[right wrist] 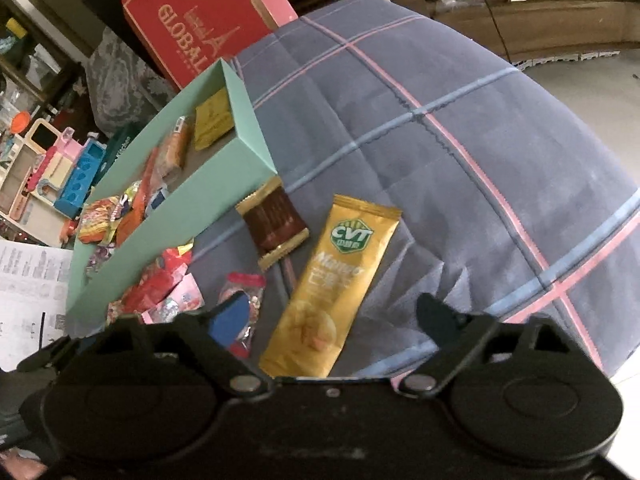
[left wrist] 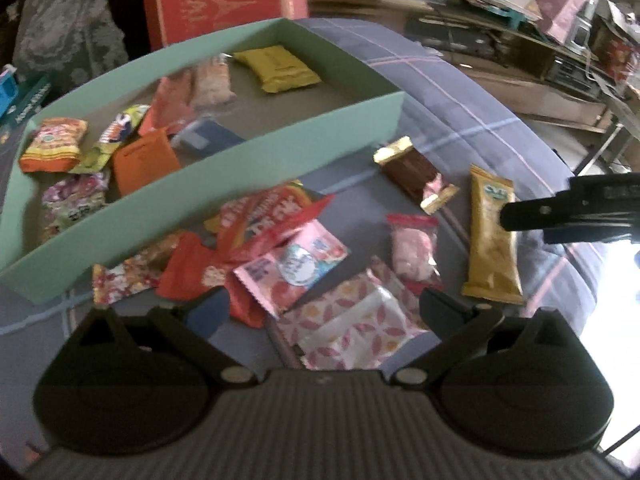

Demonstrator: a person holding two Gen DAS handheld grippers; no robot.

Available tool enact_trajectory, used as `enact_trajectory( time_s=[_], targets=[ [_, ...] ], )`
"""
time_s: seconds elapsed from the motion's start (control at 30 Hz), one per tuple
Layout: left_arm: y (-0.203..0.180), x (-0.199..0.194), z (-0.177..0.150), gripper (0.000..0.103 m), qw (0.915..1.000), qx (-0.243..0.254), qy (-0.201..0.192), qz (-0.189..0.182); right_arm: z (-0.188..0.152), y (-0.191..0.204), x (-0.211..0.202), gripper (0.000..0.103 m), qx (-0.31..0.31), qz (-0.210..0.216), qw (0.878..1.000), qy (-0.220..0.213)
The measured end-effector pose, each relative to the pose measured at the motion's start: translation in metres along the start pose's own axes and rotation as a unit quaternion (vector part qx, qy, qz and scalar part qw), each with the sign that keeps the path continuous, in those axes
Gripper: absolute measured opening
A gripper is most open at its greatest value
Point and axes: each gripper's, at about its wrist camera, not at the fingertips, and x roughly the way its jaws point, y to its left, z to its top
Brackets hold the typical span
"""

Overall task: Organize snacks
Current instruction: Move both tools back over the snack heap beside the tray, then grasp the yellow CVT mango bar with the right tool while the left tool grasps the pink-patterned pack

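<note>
- Right claw (right wrist: 332,316), fingers spread and grasping nothing, hovers over a yellow mango snack bar (right wrist: 332,280) on the plaid cloth (right wrist: 460,160).
- Left claw (left wrist: 320,312), also released, hovers above loose snack packets (left wrist: 288,264) beside the green box (left wrist: 248,160).

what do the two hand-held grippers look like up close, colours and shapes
Both are black plastic. The left hand-held gripper has two rounded lobes, silver pivot screws and a grey ribbed plate between them. The right hand-held gripper has the same lobes and screws on a plain black body, with a blue pad on one finger.
</note>
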Motion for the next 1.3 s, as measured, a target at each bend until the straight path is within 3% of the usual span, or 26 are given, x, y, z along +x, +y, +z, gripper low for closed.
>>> enact_trajectory(
  time_s=[0.23,0.5,0.67,0.77,0.9,0.97,1.13,1.3],
  targets=[
    [0.003,0.006,-0.004,0.103,0.9998,-0.01,0.004,-0.015,-0.006,0.03,0.012,0.05,-0.052,-0.023,0.998,-0.006],
    [0.005,0.011,-0.002,0.096,0.9994,0.002,0.012,-0.033,-0.019,0.054,0.022,0.048,-0.153,-0.066,0.986,-0.033],
    [-0.013,0.018,0.004,0.078,0.9962,0.064,0.017,-0.057,-0.022,0.046,0.017,0.046,-0.155,-0.066,0.985,-0.036],
    [-0.024,0.025,0.002,0.078,0.9913,0.107,0.032,-0.07,-0.022,0.034,0.013,0.046,-0.147,-0.052,0.987,-0.038],
    [-0.035,0.027,-0.007,0.075,0.988,0.139,0.034,-0.058,-0.027,0.018,0.002,0.046,-0.148,-0.036,0.988,-0.041],
    [-0.038,0.023,-0.009,0.065,0.9887,0.137,0.036,-0.05,-0.028,0.013,-0.002,0.047,-0.142,-0.033,0.988,-0.043],
    [-0.042,0.015,-0.011,0.052,0.9946,0.075,0.048,-0.053,-0.023,0.014,-0.002,0.05,-0.096,-0.011,0.995,-0.036],
    [-0.033,0.014,-0.009,0.051,0.9979,0.038,0.051,-0.011,-0.021,0.032,0.01,0.05,-0.099,-0.006,0.995,-0.034]
  ],
)
